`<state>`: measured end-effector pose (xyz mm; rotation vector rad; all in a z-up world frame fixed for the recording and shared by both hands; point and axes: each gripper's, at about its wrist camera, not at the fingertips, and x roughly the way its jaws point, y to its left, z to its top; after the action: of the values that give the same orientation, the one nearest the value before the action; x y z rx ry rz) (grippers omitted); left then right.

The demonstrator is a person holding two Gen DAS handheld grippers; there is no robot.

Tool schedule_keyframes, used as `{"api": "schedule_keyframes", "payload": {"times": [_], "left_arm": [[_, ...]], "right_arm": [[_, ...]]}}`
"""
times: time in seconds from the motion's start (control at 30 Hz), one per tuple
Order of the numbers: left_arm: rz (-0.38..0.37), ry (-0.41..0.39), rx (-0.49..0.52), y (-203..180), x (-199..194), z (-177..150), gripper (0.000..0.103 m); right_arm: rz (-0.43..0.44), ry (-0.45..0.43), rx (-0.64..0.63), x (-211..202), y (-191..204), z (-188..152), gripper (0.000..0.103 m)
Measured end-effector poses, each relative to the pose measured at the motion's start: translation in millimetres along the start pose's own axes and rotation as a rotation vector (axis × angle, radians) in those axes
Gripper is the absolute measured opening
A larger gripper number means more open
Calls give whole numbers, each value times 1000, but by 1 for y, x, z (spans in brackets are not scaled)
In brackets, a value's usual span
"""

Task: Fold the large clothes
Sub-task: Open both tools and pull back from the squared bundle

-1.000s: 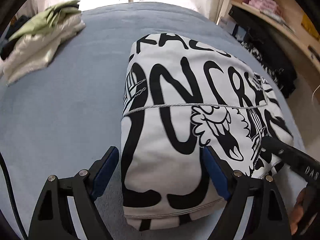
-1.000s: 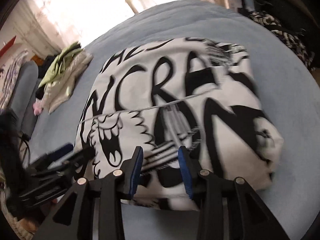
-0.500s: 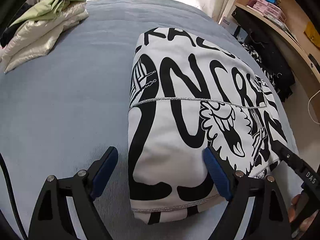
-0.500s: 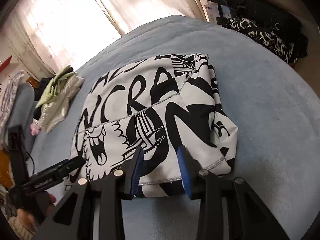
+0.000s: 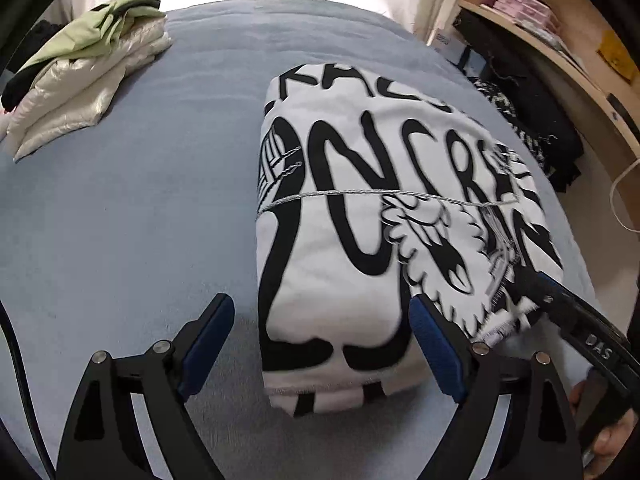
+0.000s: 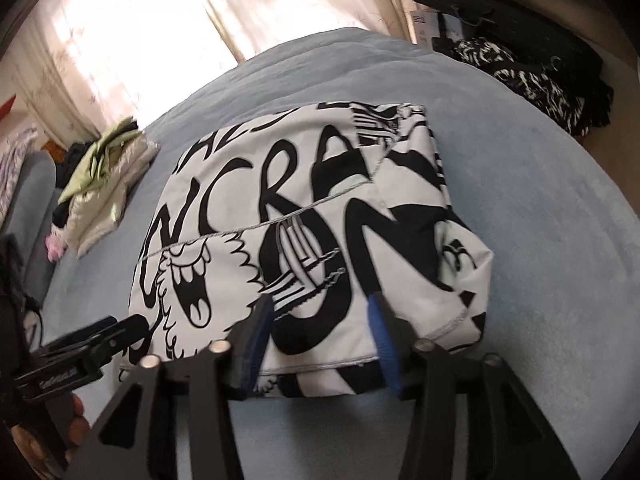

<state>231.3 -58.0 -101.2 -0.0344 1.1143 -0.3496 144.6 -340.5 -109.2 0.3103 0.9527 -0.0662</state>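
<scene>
1. The folded white garment with black lettering (image 5: 384,216) lies on the blue bedspread (image 5: 132,208), filling the centre and right of the left wrist frame and the centre of the right wrist frame (image 6: 304,240).
2. The left gripper (image 5: 320,348) has its fingers spread wide apart at the bottom of the frame, straddling the garment's near left corner.
3. The right gripper (image 6: 320,340) stands with its fingers apart at the garment's near hem, holding nothing.
4. A pile of green and cream clothes (image 5: 84,68) sits at the upper left; dark clothes (image 6: 532,80) lie at the upper right.
</scene>
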Motion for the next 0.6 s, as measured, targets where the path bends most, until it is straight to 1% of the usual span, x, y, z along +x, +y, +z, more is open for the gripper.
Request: {"api": "schedule_keyframes", "payload": {"times": [0.07, 0.1, 0.2, 0.33, 0.4, 0.6], "left_arm": [[-19, -1, 14, -1, -7, -4, 88], [-25, -3, 19, -1, -10, -5, 88], [-37, -18, 26, 2, -23, -9, 88], [-49, -46, 19, 12, -42, -16, 88], [-48, -53, 13, 19, -50, -21, 88], [-76, -43, -22, 38, -63, -25, 88]], "right_arm": [[-11, 31, -21, 0, 11, 0, 69], [-14, 42, -25, -1, 15, -1, 70], [-12, 73, -16, -5, 22, -5, 70], [31, 95, 33, -20, 22, -10, 70], [44, 84, 37, -31, 23, -11, 70], [37, 38, 7, -65, 23, -7, 70]]}}
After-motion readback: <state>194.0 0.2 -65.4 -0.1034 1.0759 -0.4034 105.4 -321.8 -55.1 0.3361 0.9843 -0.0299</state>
